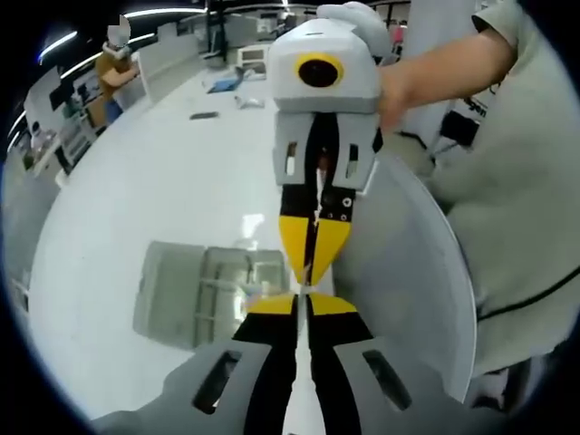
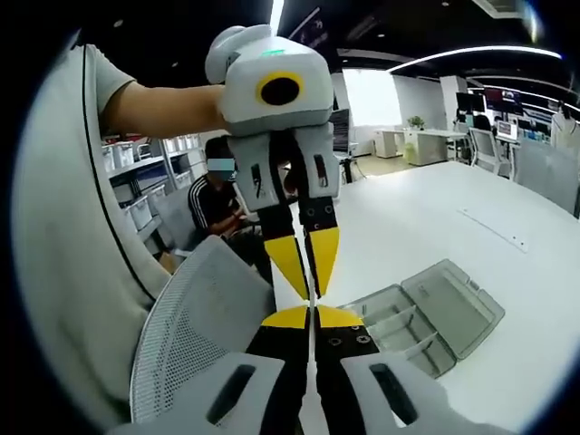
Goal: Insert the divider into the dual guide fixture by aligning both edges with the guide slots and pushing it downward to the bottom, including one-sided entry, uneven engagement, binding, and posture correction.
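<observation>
The divider (image 1: 303, 337) is a thin pale sheet seen edge-on, held in the air between both grippers. My left gripper (image 1: 304, 304) rises from the bottom of the left gripper view, yellow tips shut on the sheet. My right gripper (image 1: 313, 270) comes down from the top, tip to tip with it. In the right gripper view my right gripper (image 2: 313, 315) is shut on the divider's edge (image 2: 314, 349), and the left gripper (image 2: 311, 283) meets it from above. The grey guide fixture (image 1: 208, 292) (image 2: 426, 315), a tray with slotted compartments, lies on the white table below and beside the tips.
A grey mesh chair back (image 2: 195, 349) (image 1: 412, 272) stands close to the table edge. The person's torso (image 1: 517, 181) and forearm (image 2: 163, 107) fill one side. Another person (image 2: 213, 208) sits by shelves behind. Small items (image 1: 204, 115) lie far off on the white table (image 1: 136, 208).
</observation>
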A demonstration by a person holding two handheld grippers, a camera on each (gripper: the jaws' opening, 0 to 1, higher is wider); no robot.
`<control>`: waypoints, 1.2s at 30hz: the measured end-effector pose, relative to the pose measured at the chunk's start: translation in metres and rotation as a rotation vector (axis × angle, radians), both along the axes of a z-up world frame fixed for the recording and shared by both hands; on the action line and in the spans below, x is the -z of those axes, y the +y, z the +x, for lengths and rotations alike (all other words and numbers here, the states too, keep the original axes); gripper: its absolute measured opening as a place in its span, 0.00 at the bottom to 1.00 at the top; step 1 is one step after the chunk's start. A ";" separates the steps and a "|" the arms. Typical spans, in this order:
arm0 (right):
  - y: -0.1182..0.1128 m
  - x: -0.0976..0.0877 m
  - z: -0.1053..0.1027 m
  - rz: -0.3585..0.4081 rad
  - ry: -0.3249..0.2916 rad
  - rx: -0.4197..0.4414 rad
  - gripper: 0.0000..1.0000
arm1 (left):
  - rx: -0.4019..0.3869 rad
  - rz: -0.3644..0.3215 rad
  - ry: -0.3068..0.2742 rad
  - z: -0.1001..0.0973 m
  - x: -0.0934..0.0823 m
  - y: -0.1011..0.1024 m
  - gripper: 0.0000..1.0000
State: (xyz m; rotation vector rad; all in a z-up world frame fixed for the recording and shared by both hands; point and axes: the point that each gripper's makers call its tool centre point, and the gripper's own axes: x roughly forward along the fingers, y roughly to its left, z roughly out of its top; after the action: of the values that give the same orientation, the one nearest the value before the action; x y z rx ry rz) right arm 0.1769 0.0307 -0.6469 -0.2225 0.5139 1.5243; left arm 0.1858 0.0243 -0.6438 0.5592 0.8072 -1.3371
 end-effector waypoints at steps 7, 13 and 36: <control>0.000 0.001 -0.003 0.005 -0.007 -0.014 0.00 | 0.008 0.005 0.036 -0.005 0.001 0.000 0.00; -0.001 0.002 -0.002 0.008 -0.022 -0.015 0.00 | -0.002 -0.001 0.073 -0.004 0.003 0.000 0.00; 0.000 0.011 -0.007 0.031 0.024 -0.006 0.00 | 0.059 0.063 0.055 -0.008 0.002 -0.004 0.00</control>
State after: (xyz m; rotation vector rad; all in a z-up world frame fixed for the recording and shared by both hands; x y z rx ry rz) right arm 0.1699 0.0306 -0.6582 -0.1824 0.5083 1.5411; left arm 0.1777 0.0200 -0.6455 0.6015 0.8859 -1.3901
